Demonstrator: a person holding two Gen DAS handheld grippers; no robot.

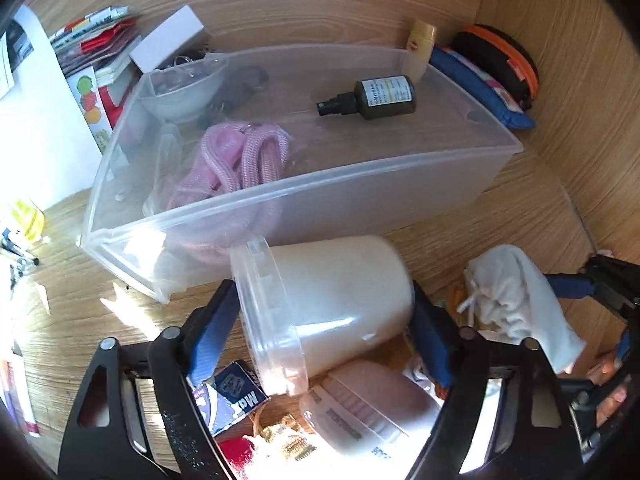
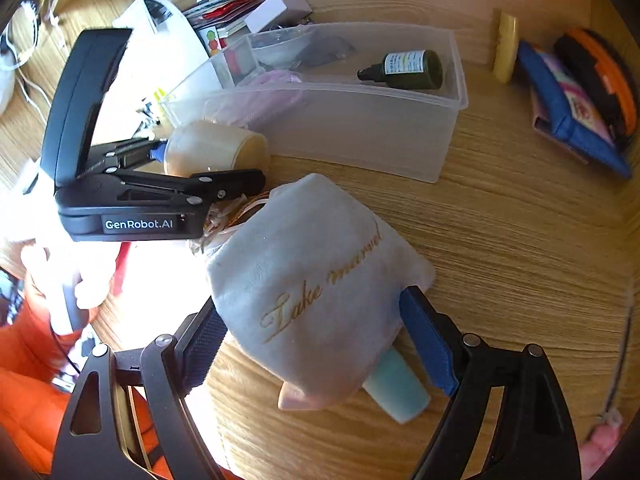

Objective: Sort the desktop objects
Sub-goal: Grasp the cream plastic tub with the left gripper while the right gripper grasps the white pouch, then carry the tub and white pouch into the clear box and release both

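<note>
left gripper (image 1: 324, 332) clamping plastic tub (image 1: 320, 304), stiff, slick, grab mid-wall | right gripper (image 2: 312, 340) squeezing soft, light pouch (image 2: 316, 280) | bin (image 2: 360, 136) at 12 o'clock

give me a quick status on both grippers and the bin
Left gripper shut on white plastic tub. Right gripper shut on white velvet pouch. Clear plastic bin ahead, unobstructed.

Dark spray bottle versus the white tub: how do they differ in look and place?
The dark spray bottle is small and opaque, inside the clear bin; the white tub is bigger, translucent, outside on the desk between the left gripper fingers. Both lie on their sides.
</note>
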